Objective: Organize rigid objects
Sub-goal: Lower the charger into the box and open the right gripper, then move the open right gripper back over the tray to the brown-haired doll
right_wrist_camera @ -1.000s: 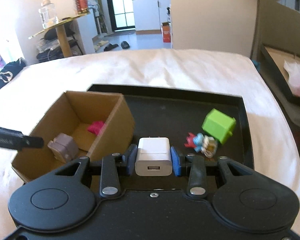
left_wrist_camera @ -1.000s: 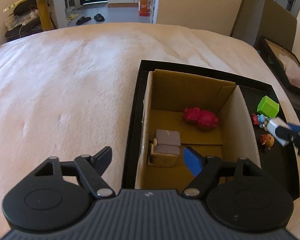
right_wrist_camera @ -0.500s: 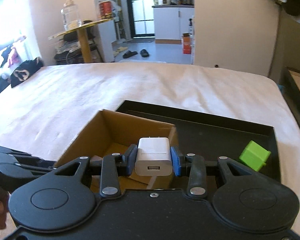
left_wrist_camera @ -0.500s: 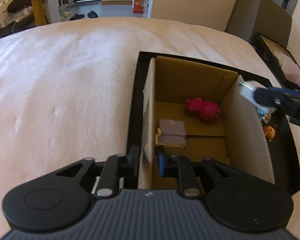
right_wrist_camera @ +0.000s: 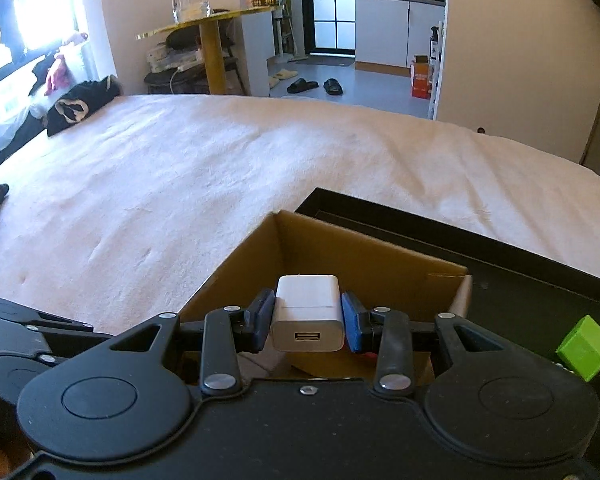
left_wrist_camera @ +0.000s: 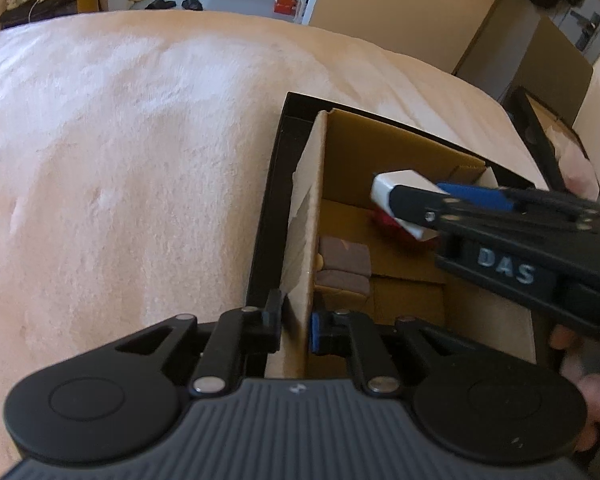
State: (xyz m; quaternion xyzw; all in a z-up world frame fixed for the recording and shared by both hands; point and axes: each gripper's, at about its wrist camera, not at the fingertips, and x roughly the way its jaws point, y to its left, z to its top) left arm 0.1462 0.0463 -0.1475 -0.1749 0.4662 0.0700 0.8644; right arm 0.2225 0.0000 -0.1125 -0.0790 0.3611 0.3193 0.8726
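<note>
left gripper [left_wrist_camera: 296,326] clamped shut on the near left wall of the cardboard box [left_wrist_camera: 314,216], bracing it inside the black tray [left_wrist_camera: 266,216]. in the box: a brown toy sofa [left_wrist_camera: 344,266] at its 9 o'clock, a red toy [left_wrist_camera: 384,222] toward 12. right gripper [right_wrist_camera: 307,322] pinches the white usb charger [right_wrist_camera: 308,312] by its sides, poised above the box opening. step in hand: carry to drop. next move, by my reckoning: lower, spread the fingers over bare floor. green cube [right_wrist_camera: 586,347] waits at 3 o'clock on the tray.
</note>
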